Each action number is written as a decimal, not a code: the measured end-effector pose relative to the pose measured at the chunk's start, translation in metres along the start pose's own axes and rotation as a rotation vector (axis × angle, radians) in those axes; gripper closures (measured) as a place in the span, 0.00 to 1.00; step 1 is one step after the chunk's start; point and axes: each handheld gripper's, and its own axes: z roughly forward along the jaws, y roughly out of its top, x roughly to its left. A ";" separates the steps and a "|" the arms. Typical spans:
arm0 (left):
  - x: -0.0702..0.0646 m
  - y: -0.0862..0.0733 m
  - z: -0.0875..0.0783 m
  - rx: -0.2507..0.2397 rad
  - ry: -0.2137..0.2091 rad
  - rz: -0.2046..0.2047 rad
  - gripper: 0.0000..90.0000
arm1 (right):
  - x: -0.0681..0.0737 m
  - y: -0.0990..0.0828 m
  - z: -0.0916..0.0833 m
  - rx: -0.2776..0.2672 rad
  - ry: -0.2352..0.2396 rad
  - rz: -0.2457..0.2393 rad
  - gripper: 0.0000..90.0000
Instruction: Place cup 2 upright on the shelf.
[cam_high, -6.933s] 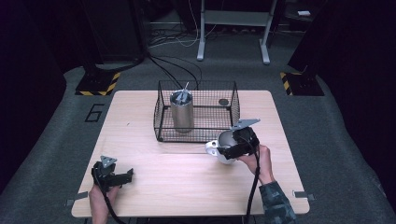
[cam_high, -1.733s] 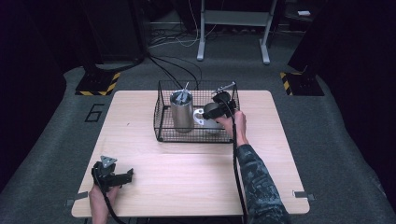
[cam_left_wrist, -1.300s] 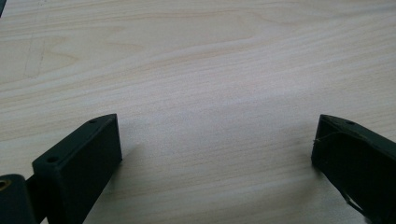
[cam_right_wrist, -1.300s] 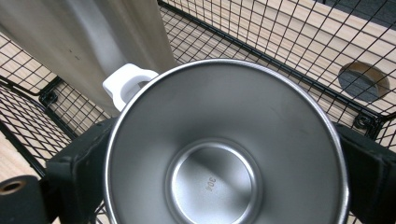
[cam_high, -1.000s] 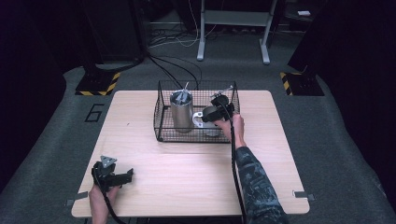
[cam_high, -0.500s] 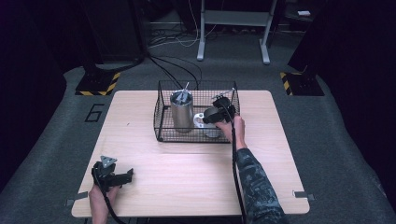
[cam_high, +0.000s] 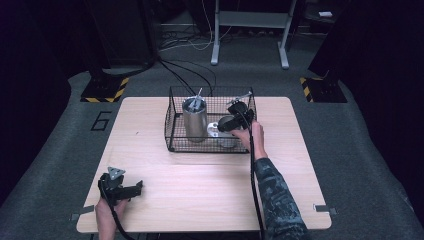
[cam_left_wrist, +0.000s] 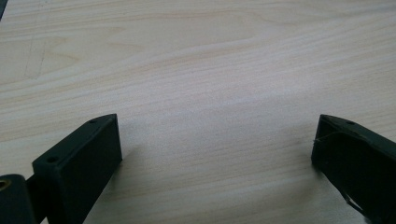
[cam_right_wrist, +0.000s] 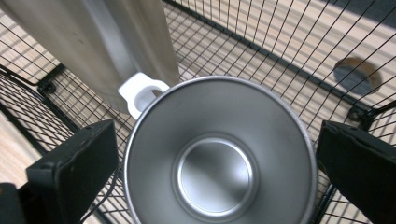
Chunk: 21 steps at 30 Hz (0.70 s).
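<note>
Carried from the open tabletop into the wire basket (cam_high: 172, 117) over the last seconds, the steel cup (cam_right_wrist: 217, 154) now sits upright on the basket floor beside the tall steel tumbler (cam_high: 195, 120), its white handle (cam_right_wrist: 140, 91) toward that tumbler. The right gripper (cam_right_wrist: 217, 154) straddles the cup, fingers (cam_right_wrist: 74, 163) spread wide and apparently clear of the rim. Rigid, light and probably slick, the cup is best taken across the rim or by the handle. Its base is hidden. The left gripper (cam_high: 119, 186) rests on the tabletop (cam_left_wrist: 210, 70), fingers apart.
</note>
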 end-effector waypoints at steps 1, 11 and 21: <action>0.000 0.000 0.000 0.000 0.001 0.001 0.02 | 0.000 0.000 -0.003 -0.006 0.002 -0.008 0.00; 0.000 0.000 0.000 -0.001 0.001 0.000 0.02 | 0.010 0.000 -0.030 -0.057 0.043 -0.052 0.00; 0.000 0.000 0.000 0.000 0.000 0.000 0.02 | 0.028 -0.004 -0.071 -0.122 0.052 -0.138 0.00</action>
